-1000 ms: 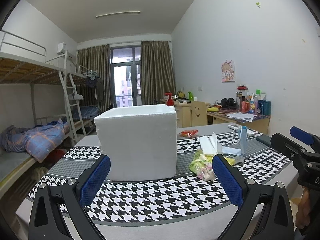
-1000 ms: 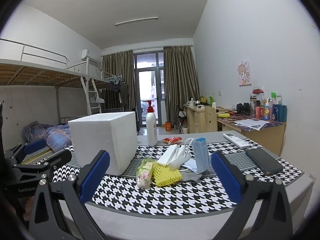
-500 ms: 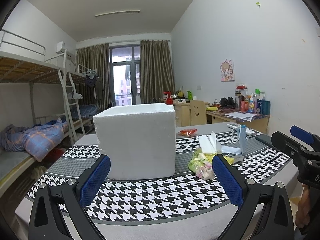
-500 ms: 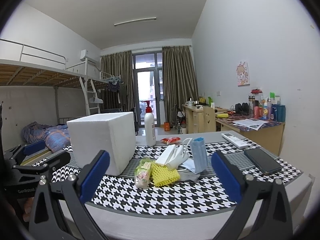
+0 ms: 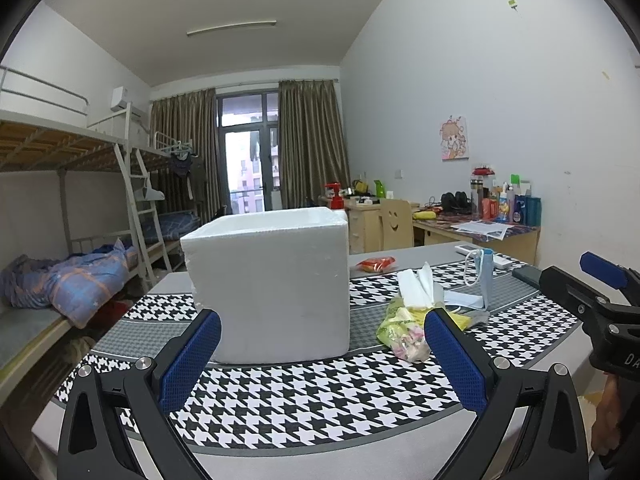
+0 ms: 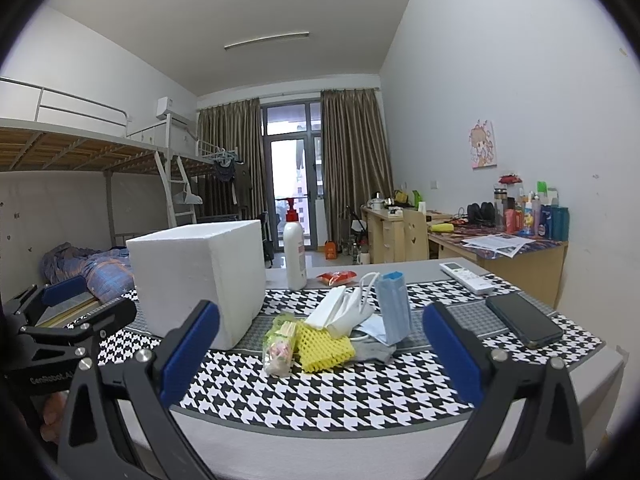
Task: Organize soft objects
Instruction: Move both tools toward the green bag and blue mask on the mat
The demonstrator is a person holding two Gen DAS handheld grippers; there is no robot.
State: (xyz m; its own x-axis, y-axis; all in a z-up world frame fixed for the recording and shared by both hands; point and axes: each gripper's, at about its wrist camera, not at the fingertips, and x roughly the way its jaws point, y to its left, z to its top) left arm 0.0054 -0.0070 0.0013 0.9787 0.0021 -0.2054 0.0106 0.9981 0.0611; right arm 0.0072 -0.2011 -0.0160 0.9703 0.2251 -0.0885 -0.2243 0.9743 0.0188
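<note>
I held my left gripper (image 5: 322, 356) low over the near edge of the table (image 5: 280, 452), its blue-padded jaws spread wide with nothing between them. Straight ahead at twelve o'clock stood the white foam box (image 5: 266, 284) on the black-and-white checked cloth (image 5: 312, 396), upright, its open top facing the ceiling. At about one o'clock from that gripper, just beside the box, lay the small heap of soft things: a clear bag of sweets (image 5: 402, 332), a folded white tissue pack (image 5: 416, 284) and a blue face mask (image 5: 484, 276) standing on edge. My right gripper (image 6: 320, 356) hung over the same near edge, jaws equally wide and empty, and the heap sat at twelve o'clock between its fingers in that view. There the yellow foam net (image 6: 326, 344) rested against the sweets bag (image 6: 278, 350), with the tissue pack (image 6: 330, 308) and the mask (image 6: 394, 308) leaning behind it and a grey cloth (image 6: 374, 350) underneath. The box (image 6: 196, 276) stood at eleven o'clock from that gripper, a white pump bottle (image 6: 294, 252) behind it at twelve. A red snack packet (image 6: 336, 277) lay beyond the heap, a white remote (image 6: 466, 277) at one o'clock and a dark phone (image 6: 524, 320) at two o'clock, well apart from the pile.
</note>
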